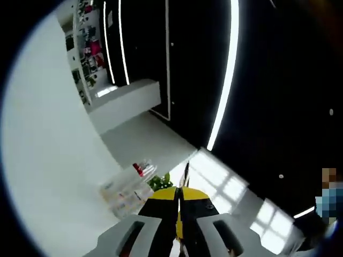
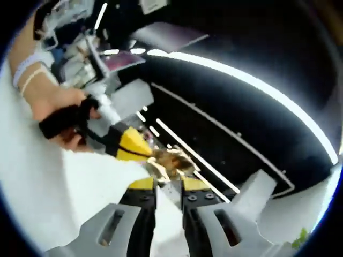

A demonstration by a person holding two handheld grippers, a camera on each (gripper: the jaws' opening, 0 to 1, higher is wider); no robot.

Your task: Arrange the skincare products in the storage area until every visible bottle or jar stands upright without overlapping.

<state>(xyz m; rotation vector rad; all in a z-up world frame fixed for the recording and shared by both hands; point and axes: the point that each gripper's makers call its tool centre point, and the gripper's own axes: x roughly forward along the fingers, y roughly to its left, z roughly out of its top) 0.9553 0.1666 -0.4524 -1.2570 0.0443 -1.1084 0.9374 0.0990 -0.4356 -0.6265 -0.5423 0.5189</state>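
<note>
In the right gripper view a small, blurred gold-toned item [image 2: 171,160] hangs over the white table. My left gripper [image 2: 143,151] comes in from the left, held by a hand in a black glove [image 2: 64,122], and its yellow tips meet at the item. My right gripper [image 2: 169,183] sits just below the item, jaws a narrow gap apart with table showing between them. In the left gripper view my left gripper [image 1: 180,191] has its jaws pressed together, and a thin dark piece [image 1: 186,170] sticks out past the tips. A clear storage box [image 1: 127,187] with a red-topped product [image 1: 139,169] stands beyond.
A small green plant [image 1: 159,182] sits beside the clear box on the white table [image 1: 53,160]. A black wall with bright light strips [image 1: 228,80] runs behind. More shelves with products [image 1: 88,48] stand far off, and a white block [image 2: 256,195] lies to the right.
</note>
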